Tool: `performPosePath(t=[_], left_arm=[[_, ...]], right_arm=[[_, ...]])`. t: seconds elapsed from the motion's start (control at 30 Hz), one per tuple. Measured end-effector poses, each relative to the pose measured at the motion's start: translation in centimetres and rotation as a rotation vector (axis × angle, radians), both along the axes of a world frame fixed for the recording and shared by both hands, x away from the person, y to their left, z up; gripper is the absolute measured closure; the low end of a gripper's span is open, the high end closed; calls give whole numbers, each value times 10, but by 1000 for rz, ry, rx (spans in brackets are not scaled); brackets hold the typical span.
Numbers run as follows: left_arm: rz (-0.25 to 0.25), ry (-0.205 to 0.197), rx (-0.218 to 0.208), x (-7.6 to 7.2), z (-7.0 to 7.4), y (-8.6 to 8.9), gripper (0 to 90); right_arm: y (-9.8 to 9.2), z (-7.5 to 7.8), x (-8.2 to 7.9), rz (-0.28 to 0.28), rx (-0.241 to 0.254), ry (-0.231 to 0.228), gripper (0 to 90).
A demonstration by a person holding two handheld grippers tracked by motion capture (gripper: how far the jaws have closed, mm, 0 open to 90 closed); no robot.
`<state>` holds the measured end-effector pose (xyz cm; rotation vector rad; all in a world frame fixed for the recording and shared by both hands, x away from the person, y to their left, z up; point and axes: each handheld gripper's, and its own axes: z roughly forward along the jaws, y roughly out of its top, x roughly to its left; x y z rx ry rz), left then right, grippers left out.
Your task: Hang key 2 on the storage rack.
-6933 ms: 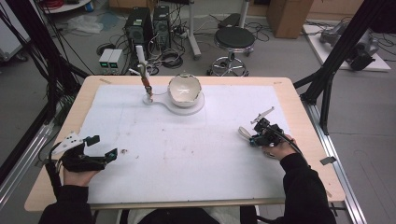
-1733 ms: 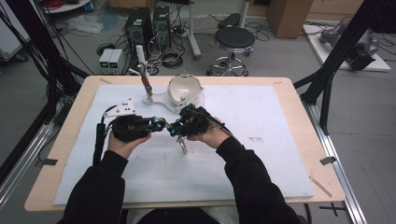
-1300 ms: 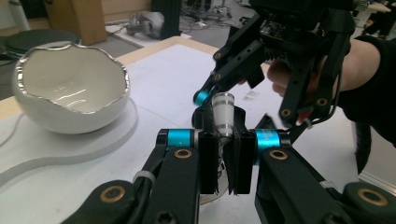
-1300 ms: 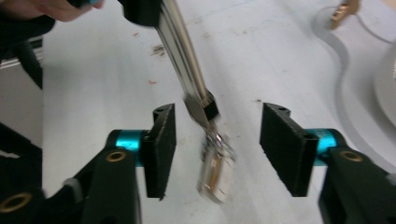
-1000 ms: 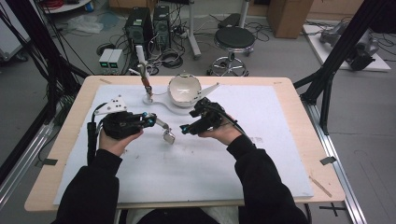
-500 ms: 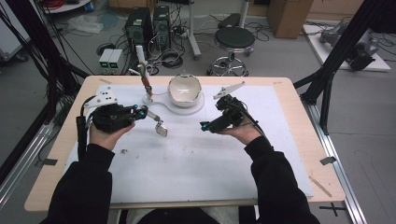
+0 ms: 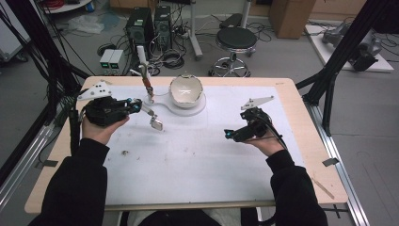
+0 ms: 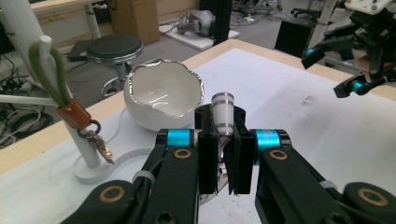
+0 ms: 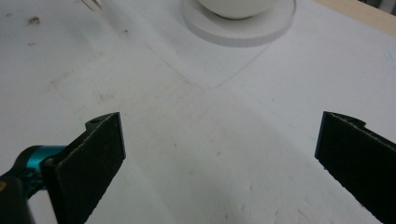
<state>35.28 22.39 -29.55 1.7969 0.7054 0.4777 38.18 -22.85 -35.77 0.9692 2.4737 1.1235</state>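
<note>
Near edge, high view: both forearms in dark sleeves come in over the white paper sheet (image 7: pixel 197 174) covering the pale wooden table (image 7: pixel 301 108).

Right gripper (image 7: pixel 229 134): jaws spread wide, having just been opening, nothing between them. In the right gripper view the two black pads (image 9: pixel 100 149) stand far apart over bare paper. It sits well apart from the work, toward the right side of the sheet.

Left gripper (image 7: pixel 138 104): jaws pressed together, pinching a small metallic key-ring-like piece with a silver banded cylindrical end (image 8: pixel 222 114). In the high view the piece hangs off the jaw tips, its lower end (image 7: pixel 156 124) clear of or just above the paper; cannot tell which. The grip looks narrow, taken on the thin part below the cylinder.

Farther back: white stand with an upright post (image 7: pixel 143 70) carrying a green loop, a brown leather tab (image 8: pixel 74 114) and a brass clasp (image 8: pixel 103 150). Just beside it, a white eggshell-shaped ceramic bowl with a jagged silver rim (image 7: pixel 186 90) on a round white base.

Judgement: the step in hand appears to be carrying the piece toward the stand or bowl.

Risks:
- Thin grip, dangling weight: the piece may swing or rotate in the jaws and slip out.
- Stand post is slender; a nudge from the jaw could tip it.
- Bowl is close to the stand; a wide approach may knock the rim.
</note>
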Motion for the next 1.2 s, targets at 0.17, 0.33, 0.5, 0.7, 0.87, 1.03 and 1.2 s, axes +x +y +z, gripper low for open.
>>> performPosePath(t=[0.17, 0.33, 0.5, 0.7, 0.87, 1.03, 1.2], left_arm=[[24, -20, -9, 3, 12, 8, 841], [62, -34, -15, 8, 23, 17, 841], [99, -41, -18, 14, 30, 25, 841], [150, -41, -26, 26, 38, 38, 840], [196, -45, -20, 37, 44, 48, 839], [220, -24, -8, 51, 49, 57, 839], [250, -15, -22, 64, 48, 65, 839]], right_arm=[[-23, -14, -9, -45, 9, -2, 8], [-45, -28, -18, -91, 19, 13, 8], [-62, -40, -26, -126, 24, 7, 8], [-79, -51, -35, -163, 34, 5, 8], [-87, -57, -41, -180, 38, -7, 8], [-92, -64, -45, -201, 52, -7, 8], [-95, -67, -49, -202, 58, -1, 9]])
